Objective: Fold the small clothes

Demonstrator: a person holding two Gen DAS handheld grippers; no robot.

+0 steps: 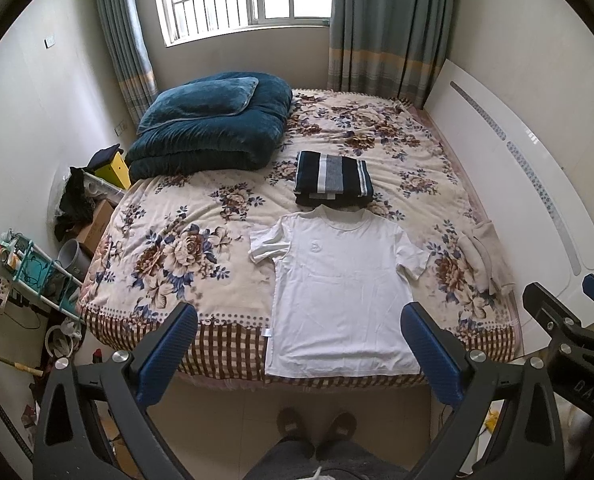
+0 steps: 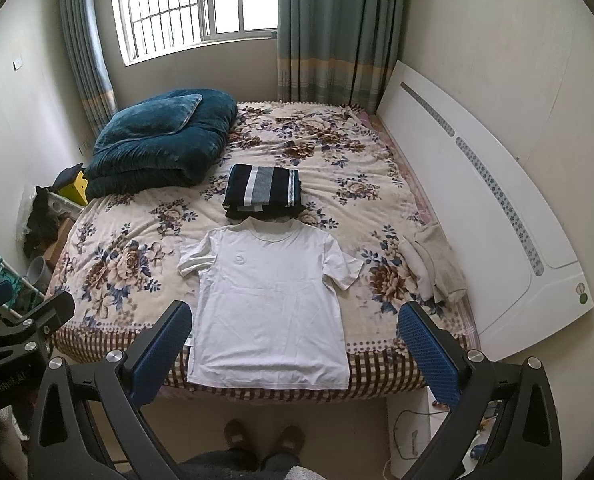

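Observation:
A white T-shirt (image 1: 339,292) lies spread flat, front up, on the near part of the floral bed (image 1: 185,240), collar away from me, hem at the bed's near edge. It also shows in the right wrist view (image 2: 271,304). My left gripper (image 1: 299,322) is open and empty, held high above the bed's near edge. My right gripper (image 2: 295,322) is open and empty at about the same height. A folded dark striped garment (image 1: 333,178) lies just beyond the collar, also in the right wrist view (image 2: 263,190).
A beige garment (image 2: 435,266) lies crumpled at the bed's right edge. A folded teal quilt with pillow (image 1: 213,128) sits at the far left. A white headboard (image 2: 489,208) leans along the right wall. Clutter and a rack (image 1: 33,276) crowd the floor at left.

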